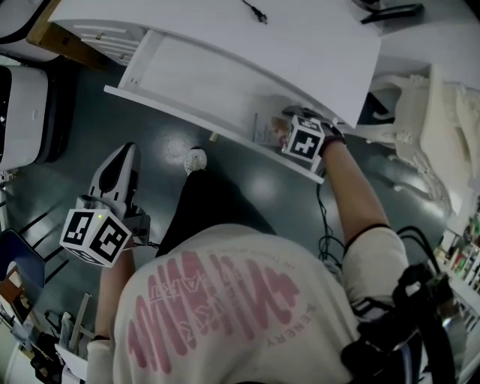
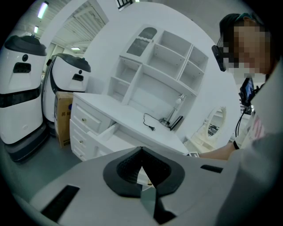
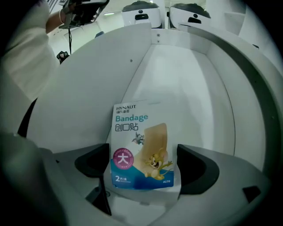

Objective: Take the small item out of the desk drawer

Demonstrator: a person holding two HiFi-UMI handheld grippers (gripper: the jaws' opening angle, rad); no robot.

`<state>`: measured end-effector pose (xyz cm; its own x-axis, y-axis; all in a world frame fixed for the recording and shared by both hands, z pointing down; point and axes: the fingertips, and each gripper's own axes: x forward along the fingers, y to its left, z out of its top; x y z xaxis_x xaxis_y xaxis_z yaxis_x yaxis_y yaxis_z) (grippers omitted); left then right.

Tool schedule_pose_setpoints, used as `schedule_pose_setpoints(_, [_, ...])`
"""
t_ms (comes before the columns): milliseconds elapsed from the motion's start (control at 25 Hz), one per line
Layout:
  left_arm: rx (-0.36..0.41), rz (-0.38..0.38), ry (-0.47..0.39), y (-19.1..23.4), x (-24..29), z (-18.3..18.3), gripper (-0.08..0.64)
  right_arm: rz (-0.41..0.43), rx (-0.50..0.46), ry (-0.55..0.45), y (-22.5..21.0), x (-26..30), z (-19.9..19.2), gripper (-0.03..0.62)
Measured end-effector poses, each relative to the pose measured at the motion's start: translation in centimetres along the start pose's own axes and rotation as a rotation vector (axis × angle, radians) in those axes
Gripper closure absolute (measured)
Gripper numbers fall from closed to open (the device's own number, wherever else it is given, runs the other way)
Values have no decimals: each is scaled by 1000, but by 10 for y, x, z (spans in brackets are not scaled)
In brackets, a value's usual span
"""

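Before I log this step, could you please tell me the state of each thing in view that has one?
Desk drawer, pulled open.
Bandage packet, lying face up in the drawer, not gripped.
Right gripper, open, jaws astride the packet.
Left gripper, shut, empty, away from the drawer.

Robotics lab, white service robots (image 2: 20,88), shelved desk (image 2: 116,111), ceiling strip lights (image 2: 43,9)

The right tool (image 3: 145,164) straddles, jaws apart, a bandage packet (image 3: 140,145) in the drawer (image 3: 188,88)
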<state>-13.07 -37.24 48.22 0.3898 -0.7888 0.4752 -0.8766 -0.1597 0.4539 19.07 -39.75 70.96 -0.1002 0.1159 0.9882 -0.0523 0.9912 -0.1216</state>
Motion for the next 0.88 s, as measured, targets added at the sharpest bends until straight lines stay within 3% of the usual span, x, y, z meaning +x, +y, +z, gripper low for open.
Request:
schedule_pose_setpoints(160, [-6, 5, 0, 2, -3, 0, 531, -62, 16, -21, -11, -2, 0, 127])
schedule_pose_setpoints(320, [-5, 5, -7, 2, -4, 2, 532, -86, 95, -37, -16, 0, -4, 138])
schedule_pose_setpoints(560, [-16, 2, -23, 0, -6, 2, 531, -112, 230, -80, -25, -6, -5, 141])
schedule_pose_setpoints(880, [-11, -5, -59, -7, -11, 8, 531, -126, 319, -139, -27, -25, 1, 141])
